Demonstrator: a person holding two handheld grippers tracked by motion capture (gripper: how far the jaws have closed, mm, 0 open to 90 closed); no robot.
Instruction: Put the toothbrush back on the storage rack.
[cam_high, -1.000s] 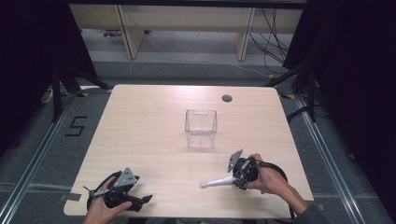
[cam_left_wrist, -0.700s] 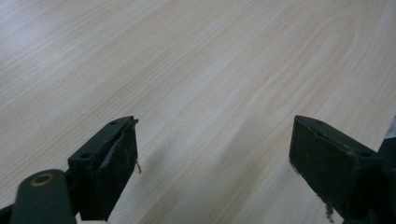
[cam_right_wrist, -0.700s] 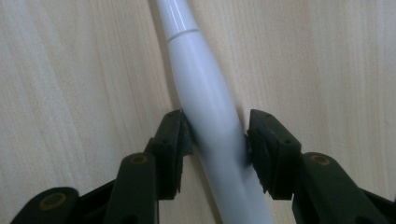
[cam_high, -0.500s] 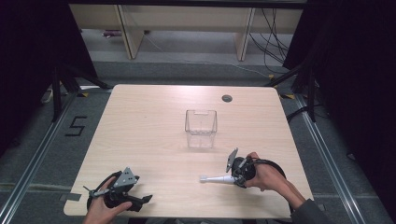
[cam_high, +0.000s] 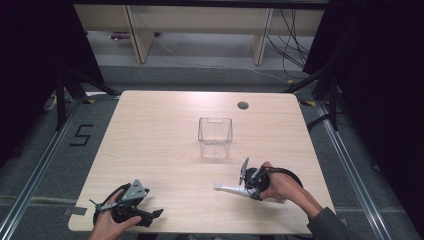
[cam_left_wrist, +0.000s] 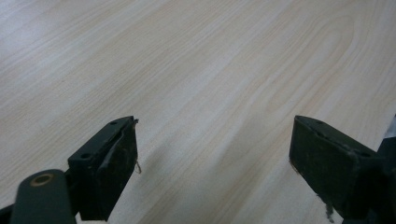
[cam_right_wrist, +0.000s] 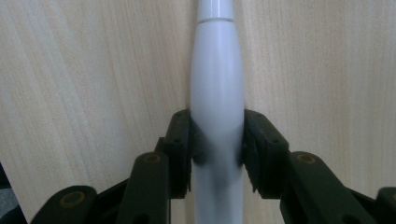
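Between gripper (cam_right_wrist: 217, 144) jaws: white handle (cam_right_wrist: 217, 93) (tip cropped)

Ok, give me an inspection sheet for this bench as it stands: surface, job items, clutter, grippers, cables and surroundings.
Surface: light wooden table, with a round grommet hole near its far edge.
Job's things: a white pen-shaped tool lying near the front right; a clear plastic container upright at the middle, apparently empty.
Clutter: nothing seen.
Grippers: the right gripper has just been closing and its pads now press on both sides of the white tool; the left gripper is open over bare wood near the front left.
Cables: black cable loops at each gripper; more cables on the floor beyond the table.
Surroundings: grey floor, pale shelving legs behind, a "5" floor mark to the left.
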